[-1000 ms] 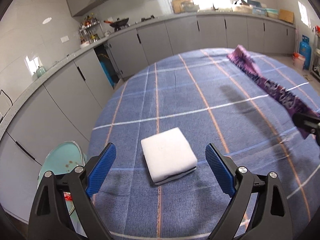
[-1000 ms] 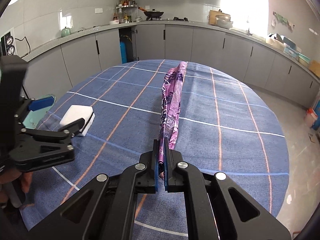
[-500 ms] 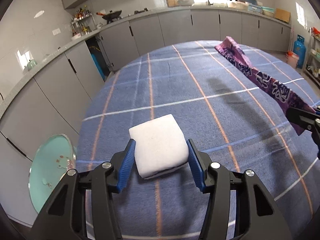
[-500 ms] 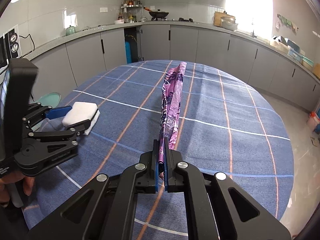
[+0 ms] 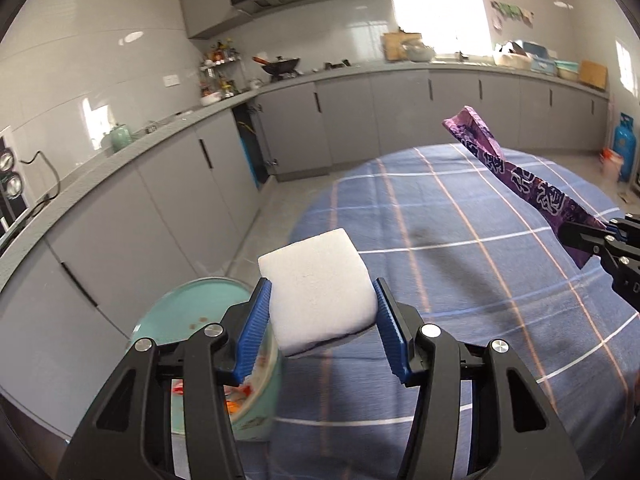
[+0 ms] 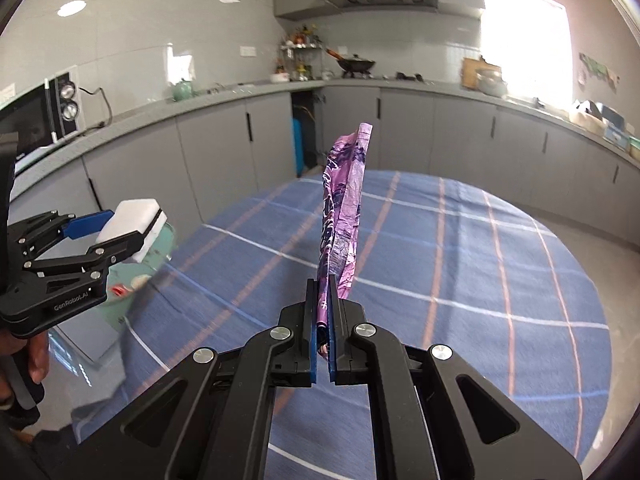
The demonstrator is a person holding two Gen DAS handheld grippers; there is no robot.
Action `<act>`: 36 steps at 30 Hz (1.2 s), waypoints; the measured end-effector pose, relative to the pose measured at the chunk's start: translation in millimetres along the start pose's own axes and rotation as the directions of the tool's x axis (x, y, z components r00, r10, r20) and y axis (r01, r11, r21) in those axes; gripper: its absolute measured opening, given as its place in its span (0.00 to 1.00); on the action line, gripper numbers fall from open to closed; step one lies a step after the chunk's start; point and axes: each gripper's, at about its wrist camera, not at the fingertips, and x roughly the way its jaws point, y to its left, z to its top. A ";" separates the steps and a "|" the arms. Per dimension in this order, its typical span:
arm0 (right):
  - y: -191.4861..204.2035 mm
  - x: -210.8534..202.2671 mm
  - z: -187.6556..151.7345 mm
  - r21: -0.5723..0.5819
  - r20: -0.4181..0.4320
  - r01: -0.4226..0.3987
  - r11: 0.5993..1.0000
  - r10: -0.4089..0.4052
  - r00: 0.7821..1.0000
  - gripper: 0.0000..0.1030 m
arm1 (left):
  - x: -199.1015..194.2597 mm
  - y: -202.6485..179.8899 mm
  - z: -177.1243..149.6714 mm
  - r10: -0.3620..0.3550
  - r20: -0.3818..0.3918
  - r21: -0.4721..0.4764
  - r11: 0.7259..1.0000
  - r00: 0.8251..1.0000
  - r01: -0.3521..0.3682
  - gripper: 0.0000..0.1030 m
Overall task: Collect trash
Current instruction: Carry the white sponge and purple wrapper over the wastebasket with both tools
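My left gripper (image 5: 322, 312) is shut on a white square sponge block (image 5: 316, 288), lifted off the blue checked tablecloth (image 5: 460, 248) near the table's left edge. The same block (image 6: 130, 220) shows at the left of the right wrist view, in the left gripper (image 6: 116, 230). My right gripper (image 6: 322, 320) is shut on the lower end of a long purple plastic wrapper (image 6: 344, 204), which stands up stiffly above the table. The wrapper (image 5: 516, 176) also crosses the right side of the left wrist view.
A pale green bin (image 5: 212, 324) with scraps inside stands on the floor just left of the table, below the sponge. Grey kitchen cabinets (image 5: 168, 208) and a counter ring the room. A blue gas bottle (image 5: 622, 146) stands at the far right. A hand (image 6: 38, 356) holds the left gripper.
The left gripper closed on the sponge, lifted it and carried it left towards the bin. The right gripper rose with the wrapper, which now hangs clear of the table.
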 end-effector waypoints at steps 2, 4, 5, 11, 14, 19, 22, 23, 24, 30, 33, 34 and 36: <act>8.1 2.7 7.0 -0.013 0.011 -0.018 1.000 0.018 1.000 0.05 | -5.4 10.7 -0.7 0.015 0.006 -0.010 1.000 1.000 -0.015 0.50; 18.3 5.5 14.5 -0.025 0.022 -0.038 0.999 0.038 0.999 0.05 | -10.4 21.8 -1.3 0.034 0.015 -0.020 0.999 0.999 -0.034 0.50; 22.8 6.1 17.2 -0.028 0.026 -0.046 0.999 0.047 0.999 0.05 | -13.0 28.5 -1.5 0.050 0.020 -0.024 0.998 0.999 -0.050 0.50; 54.4 12.0 36.4 -0.067 0.057 -0.100 0.993 0.104 0.993 0.05 | -21.3 63.2 -2.1 0.122 0.035 -0.062 0.991 0.992 -0.119 0.50; 69.0 15.3 44.6 -0.085 0.065 -0.123 0.989 0.128 0.990 0.05 | -23.6 83.6 -6.0 0.155 0.033 -0.085 0.985 0.987 -0.151 0.50; 92.0 21.0 55.8 -0.122 0.074 -0.149 0.981 0.159 0.985 0.05 | -26.9 109.7 -9.1 0.208 0.033 -0.123 0.972 0.978 -0.202 0.50; 102.0 25.4 60.5 -0.138 0.075 -0.161 0.977 0.173 0.982 0.05 | -27.3 118.2 -11.4 0.223 0.030 -0.133 0.967 0.974 -0.217 0.50; 105.6 27.2 61.7 -0.141 0.074 -0.168 0.976 0.179 0.981 0.05 | -27.4 121.5 -12.5 0.227 0.029 -0.137 0.966 0.974 -0.221 0.50; 107.7 28.2 61.9 -0.144 0.073 -0.171 0.975 0.183 0.980 0.05 | -28.1 121.9 -14.1 0.230 0.028 -0.138 0.965 0.973 -0.224 0.50; 122.7 38.1 63.5 -0.167 0.064 -0.187 0.968 0.199 0.978 0.05 | -25.4 136.4 -18.8 0.247 0.018 -0.157 0.958 0.969 -0.241 0.50; 129.8 45.6 65.8 -0.177 0.058 -0.191 0.966 0.204 0.977 0.05 | -23.6 143.7 -20.5 0.247 0.015 -0.167 0.956 0.969 -0.241 0.50; 131.4 48.4 66.4 -0.179 0.055 -0.192 0.965 0.205 0.977 0.05 | -23.2 145.2 -20.9 0.248 0.016 -0.167 0.956 0.969 -0.242 0.50; 135.0 53.2 67.2 -0.183 0.052 -0.195 0.964 0.208 0.977 0.05 | -22.1 147.8 -21.5 0.250 0.016 -0.169 0.955 0.968 -0.243 0.50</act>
